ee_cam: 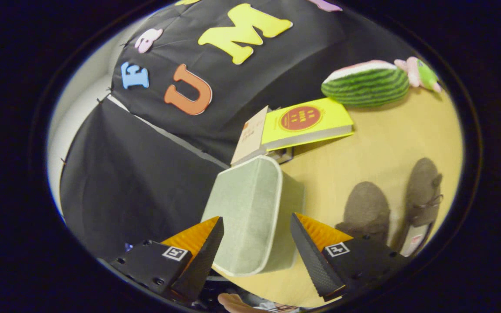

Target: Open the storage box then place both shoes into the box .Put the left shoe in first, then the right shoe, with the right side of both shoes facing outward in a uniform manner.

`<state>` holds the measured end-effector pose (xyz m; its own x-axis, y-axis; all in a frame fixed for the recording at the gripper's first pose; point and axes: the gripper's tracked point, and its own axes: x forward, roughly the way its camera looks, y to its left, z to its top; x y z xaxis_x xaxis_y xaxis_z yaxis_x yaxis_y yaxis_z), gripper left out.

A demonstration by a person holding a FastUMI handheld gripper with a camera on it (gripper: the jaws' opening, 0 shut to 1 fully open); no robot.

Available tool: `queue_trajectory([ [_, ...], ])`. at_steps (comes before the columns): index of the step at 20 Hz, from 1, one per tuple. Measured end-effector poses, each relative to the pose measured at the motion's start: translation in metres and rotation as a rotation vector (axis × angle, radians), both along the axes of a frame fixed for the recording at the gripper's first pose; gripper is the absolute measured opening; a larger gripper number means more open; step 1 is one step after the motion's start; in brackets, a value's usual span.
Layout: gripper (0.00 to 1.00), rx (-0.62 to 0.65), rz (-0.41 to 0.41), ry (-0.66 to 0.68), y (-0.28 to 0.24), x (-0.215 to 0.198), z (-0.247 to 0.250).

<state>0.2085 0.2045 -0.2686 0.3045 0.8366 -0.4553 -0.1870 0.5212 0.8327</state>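
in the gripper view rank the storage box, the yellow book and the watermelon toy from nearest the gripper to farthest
Gripper open.
1. Storage box: between the fingers, lid closed.
2. Yellow book: beyond the box, on the table.
3. Watermelon toy: farthest, past the book.

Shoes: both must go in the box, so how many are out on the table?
2. One shoe lies just beyond the right finger; the other shoe lies beside it, farther from the storage box. The gripper has its fingers open, astride the box.

Gripper (pixel 257 237): ridged pads, square markers, screws.
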Motion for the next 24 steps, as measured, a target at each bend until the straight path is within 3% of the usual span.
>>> queue_trajectory([
  [4, 0.99, 0.043, 0.122, 0.067, 0.021, 0.019, -0.027],
  [10, 0.98, 0.138, 0.177, 0.173, 0.038, 0.037, -0.057],
  [16, 0.84, 0.241, 0.264, 0.26, 0.047, 0.023, -0.052],
  [20, 0.56, 0.228, 0.297, 0.247, 0.04, 0.019, -0.048],
  [23, 0.34, 0.199, 0.278, 0.193, 0.03, 0.024, -0.04],
  [24, 0.3, 0.196, 0.276, 0.191, 0.031, 0.023, -0.039],
])
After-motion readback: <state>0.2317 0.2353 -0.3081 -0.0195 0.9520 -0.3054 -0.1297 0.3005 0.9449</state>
